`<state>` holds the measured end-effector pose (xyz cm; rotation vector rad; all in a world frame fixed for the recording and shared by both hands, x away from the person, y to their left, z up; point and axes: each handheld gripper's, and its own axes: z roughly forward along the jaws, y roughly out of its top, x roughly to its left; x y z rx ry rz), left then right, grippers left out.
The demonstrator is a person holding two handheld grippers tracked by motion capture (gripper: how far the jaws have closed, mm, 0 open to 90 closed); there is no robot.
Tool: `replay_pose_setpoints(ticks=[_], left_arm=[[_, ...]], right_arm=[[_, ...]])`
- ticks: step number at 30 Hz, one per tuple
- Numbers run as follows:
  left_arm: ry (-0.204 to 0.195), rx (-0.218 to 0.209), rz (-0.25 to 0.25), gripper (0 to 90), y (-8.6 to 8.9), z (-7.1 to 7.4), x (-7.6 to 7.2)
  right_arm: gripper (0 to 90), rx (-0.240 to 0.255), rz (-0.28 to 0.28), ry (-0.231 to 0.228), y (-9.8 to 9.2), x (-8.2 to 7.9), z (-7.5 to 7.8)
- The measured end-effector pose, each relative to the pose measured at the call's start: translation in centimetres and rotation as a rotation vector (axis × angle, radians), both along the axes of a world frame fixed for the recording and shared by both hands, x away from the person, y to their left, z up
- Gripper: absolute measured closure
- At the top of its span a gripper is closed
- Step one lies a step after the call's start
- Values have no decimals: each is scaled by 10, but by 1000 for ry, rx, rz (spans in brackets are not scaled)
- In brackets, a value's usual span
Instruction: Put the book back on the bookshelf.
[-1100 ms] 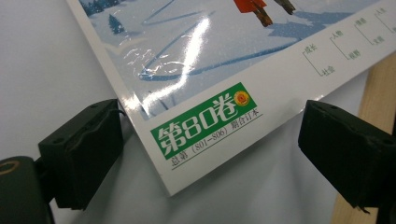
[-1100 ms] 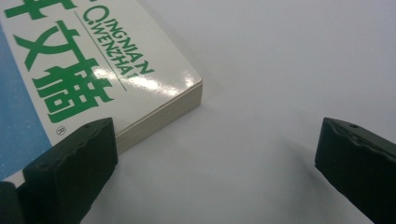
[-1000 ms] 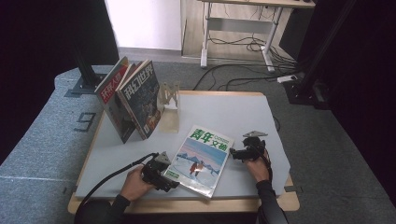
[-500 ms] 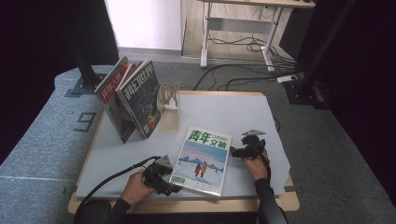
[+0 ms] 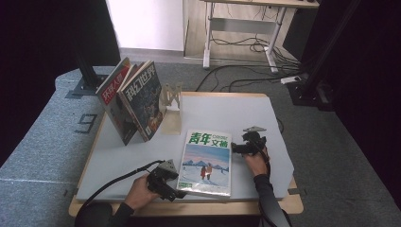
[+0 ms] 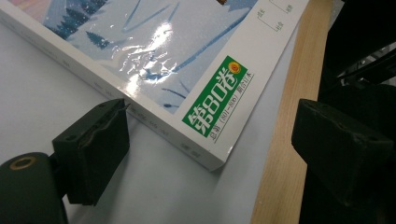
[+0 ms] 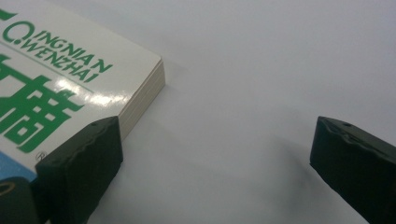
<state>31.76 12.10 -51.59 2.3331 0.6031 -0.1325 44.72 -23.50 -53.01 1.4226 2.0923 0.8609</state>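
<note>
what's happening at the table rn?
A person works a hand-held gripper in each hand around a magazine lying flat on the white table. The left hand-held gripper sits at the magazine's near-left corner, jaws open, one pad against the spine. The right hand-held gripper is at the far-right edge, also open, gripping nothing. Two more magazines lean upright against a wooden stand at the back left.

High view overhead, far; both gripper views close, low; all share magazine (image 5: 206,162).
</note>
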Motion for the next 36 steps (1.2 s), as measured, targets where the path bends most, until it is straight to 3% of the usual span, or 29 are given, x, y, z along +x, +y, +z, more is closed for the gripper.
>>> replay_pose_setpoints(ticks=[11,19,24,30,36], left_arm=[[-2,-7,-35,128,-10,-1,-5],[-17,-8,-49,152,-9,1,-2],[-99,19,-11,140,-4,5,3],[-184,60,51,39,5,9,16],[-246,101,118,0,16,8,33]], right_arm=[[93,-7,-8,0,12,19,1],[87,14,3,10,10,21,-1],[55,36,33,2,6,16,3],[38,58,76,-16,3,3,12],[0,69,123,-17,2,-13,17]])
